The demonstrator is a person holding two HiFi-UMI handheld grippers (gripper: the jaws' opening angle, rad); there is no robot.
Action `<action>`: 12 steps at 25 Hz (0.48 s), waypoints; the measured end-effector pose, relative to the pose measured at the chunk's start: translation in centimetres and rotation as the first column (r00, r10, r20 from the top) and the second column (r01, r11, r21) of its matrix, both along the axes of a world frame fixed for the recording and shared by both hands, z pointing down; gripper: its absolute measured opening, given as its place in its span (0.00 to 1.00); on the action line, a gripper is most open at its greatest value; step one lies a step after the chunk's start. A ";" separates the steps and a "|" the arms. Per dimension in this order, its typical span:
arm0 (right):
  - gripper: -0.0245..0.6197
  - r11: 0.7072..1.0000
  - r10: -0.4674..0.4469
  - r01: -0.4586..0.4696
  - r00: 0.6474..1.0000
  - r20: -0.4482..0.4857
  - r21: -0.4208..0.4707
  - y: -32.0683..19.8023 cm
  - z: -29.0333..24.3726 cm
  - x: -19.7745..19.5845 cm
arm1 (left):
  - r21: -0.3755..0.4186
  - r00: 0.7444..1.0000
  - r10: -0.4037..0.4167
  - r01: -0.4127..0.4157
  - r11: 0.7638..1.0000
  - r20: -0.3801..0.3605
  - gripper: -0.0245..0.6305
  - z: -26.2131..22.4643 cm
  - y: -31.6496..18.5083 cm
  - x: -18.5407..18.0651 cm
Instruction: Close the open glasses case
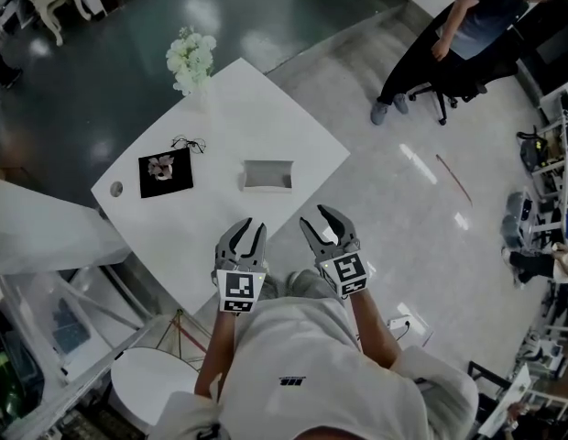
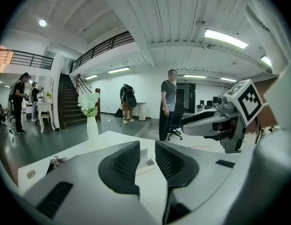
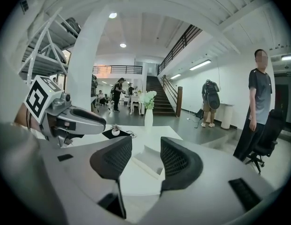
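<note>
The open glasses case is a pale box lying on the white table, right of its middle. Both grippers hover side by side over the table's near corner, short of the case. My left gripper is open with nothing between its jaws. My right gripper is open and empty too. In the left gripper view the case shows through the gap of the left gripper. The right gripper view frames the case between the jaws of the right gripper.
A black mat with a small ornament and a pair of glasses lie on the table's left side. A vase of white flowers stands at its far corner. A person stands by an office chair beyond the table.
</note>
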State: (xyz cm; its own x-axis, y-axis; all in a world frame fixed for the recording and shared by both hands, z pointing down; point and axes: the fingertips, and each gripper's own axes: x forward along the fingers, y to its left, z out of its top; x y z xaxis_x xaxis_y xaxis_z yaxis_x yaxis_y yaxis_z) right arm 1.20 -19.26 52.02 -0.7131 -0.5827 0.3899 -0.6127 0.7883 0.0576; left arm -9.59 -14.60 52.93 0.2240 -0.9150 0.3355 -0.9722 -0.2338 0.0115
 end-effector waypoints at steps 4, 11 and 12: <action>0.34 1.000 -0.005 0.005 1.000 -0.026 -0.017 -2.1 1.1 -0.5 | -0.024 1.000 -0.001 0.001 1.000 -0.013 0.21 1.1 -1.8 -0.2; 0.34 0.997 -0.070 0.067 0.995 -0.066 -0.041 -7.1 3.9 -2.1 | -0.078 1.000 -0.027 0.025 0.997 -0.016 0.21 4.5 -5.8 -0.4; 0.34 0.996 -0.082 0.079 0.994 -0.069 -0.046 -8.0 4.4 -2.4 | -0.084 0.999 -0.034 0.032 0.996 -0.017 0.21 5.0 -6.4 -0.4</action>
State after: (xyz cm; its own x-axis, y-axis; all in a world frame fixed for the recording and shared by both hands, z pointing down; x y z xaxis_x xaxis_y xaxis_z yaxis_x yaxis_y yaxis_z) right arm -1.16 -27.28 56.42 -0.7263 -0.5066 0.4646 -0.5430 0.8373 0.0640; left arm -10.02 -21.04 57.97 0.2011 -0.8907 0.4077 -0.9788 -0.1993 0.0475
